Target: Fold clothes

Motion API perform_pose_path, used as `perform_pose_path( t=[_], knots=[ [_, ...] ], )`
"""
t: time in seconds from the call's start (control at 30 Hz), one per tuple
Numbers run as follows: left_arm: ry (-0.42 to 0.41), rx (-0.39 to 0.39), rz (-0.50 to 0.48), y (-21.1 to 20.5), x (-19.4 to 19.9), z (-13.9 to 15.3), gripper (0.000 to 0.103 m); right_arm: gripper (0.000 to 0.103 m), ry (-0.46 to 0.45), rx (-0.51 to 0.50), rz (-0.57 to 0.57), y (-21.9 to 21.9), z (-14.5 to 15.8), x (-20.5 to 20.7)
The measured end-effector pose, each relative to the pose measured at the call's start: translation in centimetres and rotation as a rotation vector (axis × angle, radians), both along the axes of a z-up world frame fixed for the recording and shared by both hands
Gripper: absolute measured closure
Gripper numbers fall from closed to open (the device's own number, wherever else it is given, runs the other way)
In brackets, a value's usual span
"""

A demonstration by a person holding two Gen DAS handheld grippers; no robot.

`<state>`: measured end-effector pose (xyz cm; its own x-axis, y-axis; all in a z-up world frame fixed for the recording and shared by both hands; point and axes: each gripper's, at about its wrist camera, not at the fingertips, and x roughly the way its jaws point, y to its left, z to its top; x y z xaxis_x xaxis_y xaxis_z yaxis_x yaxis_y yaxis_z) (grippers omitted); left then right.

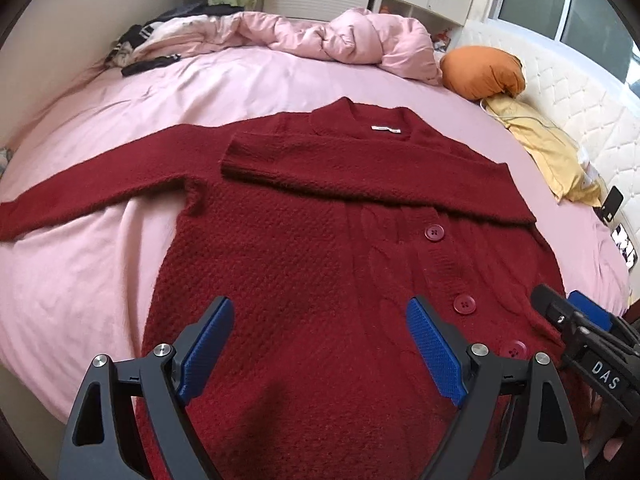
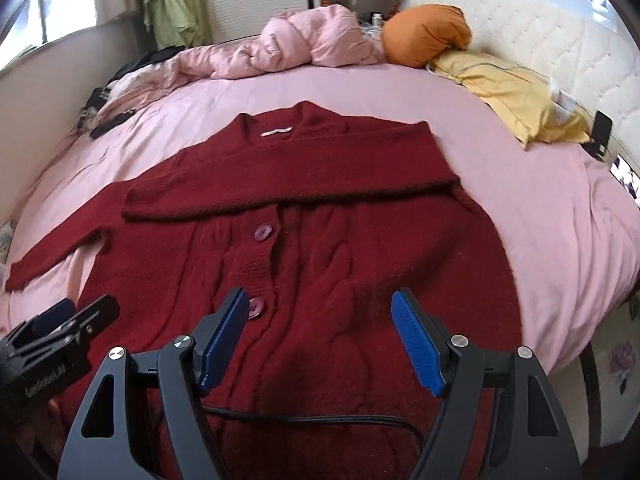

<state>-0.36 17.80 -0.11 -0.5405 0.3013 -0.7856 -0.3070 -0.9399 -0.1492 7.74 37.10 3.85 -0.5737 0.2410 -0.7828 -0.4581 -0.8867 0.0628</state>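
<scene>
I hold the left hand-held gripper (image 1: pixel 320 344) and the right hand-held gripper (image 2: pixel 320 336) tilted down over the red cardigan (image 1: pixel 304 248), both jaws wide apart and empty. It lies flat mid-bed (image 1: pixel 80 280), one sleeve folded across, pink duvet (image 1: pixel 344 40) at the far edge.

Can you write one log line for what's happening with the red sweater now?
cardigan: flat on bed | right sleeve: folded across | left sleeve: out | left gripper, right gripper: open, empty
</scene>
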Motion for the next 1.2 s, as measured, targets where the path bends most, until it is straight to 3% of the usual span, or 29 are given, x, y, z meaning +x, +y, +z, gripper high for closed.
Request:
perform_pose_path(
  t=[0.33, 0.57, 0.93, 1.2],
  knots=[
    [-0.021, 0.055, 0.005, -0.7, -0.1, -0.2, 0.015, 0.029, -0.018, -0.042, 0.023, 0.2, -0.6, -0.2],
    [-0.03, 0.07, -0.011, -0.6, -0.3, -0.2, 0.015, 0.029, -0.022, -0.02, 0.02, -0.1, -0.5, -0.2],
    [-0.064, 0.178, -0.019, -1.9, -0.6, -0.4, 0.015, 0.029, -0.045, 0.016, 0.023, -0.8, -0.5, -0.6],
    [-0.09, 0.215, -0.025, -2.2, -1.0, -0.6, 0.015, 0.029, -0.052, 0.02, 0.019, -0.7, -0.5, -0.8]
  ],
)
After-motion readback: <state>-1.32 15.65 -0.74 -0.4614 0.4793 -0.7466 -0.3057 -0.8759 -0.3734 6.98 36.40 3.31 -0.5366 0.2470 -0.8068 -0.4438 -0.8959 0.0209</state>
